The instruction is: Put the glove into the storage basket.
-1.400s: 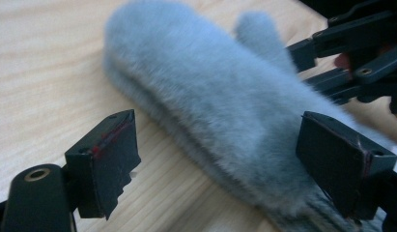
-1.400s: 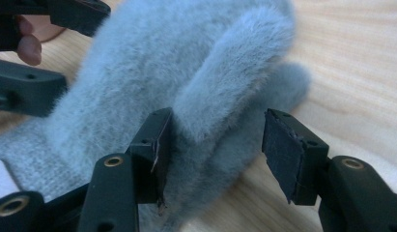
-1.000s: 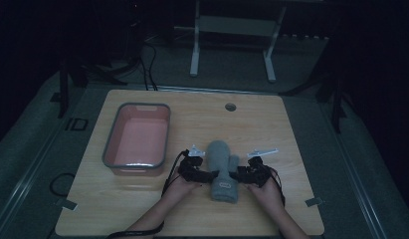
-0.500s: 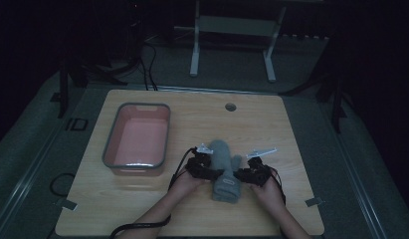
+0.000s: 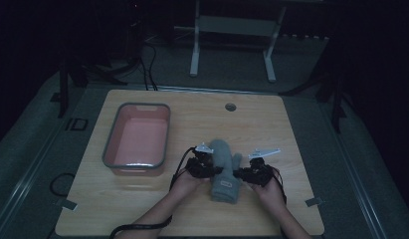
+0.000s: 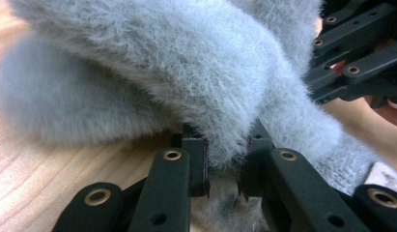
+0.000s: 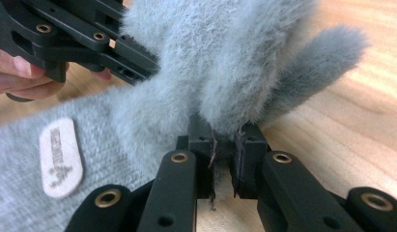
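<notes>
A fuzzy grey mitten (image 5: 225, 172) lies on the wooden table (image 5: 281, 134), cuff toward the person. My left gripper (image 5: 211, 169) pinches its left edge, and in the left gripper view the jaws (image 6: 226, 151) have just been closing on a fold of grey pile (image 6: 186, 72). My right gripper (image 5: 241, 173) grips the right edge near the thumb. In the right gripper view its jaws (image 7: 224, 141) have just been closing on the fluffy fabric (image 7: 244, 63). A pale label (image 7: 61, 157) sits on the knitted cuff. Each gripper view shows the other gripper (image 6: 350, 58) (image 7: 90, 43) across the mitten.
A pink tub with a grey rim (image 5: 137, 168) stands on the table's left half, close to my left hand. A round cable hole (image 5: 230, 107) sits near the far edge. Beyond the table are a metal stand (image 5: 232, 30) and dark floor.
Both grippers have moved inward against the mitten's sides and their jaws have closed on its edges. The mitten looks bunched narrower between them.
</notes>
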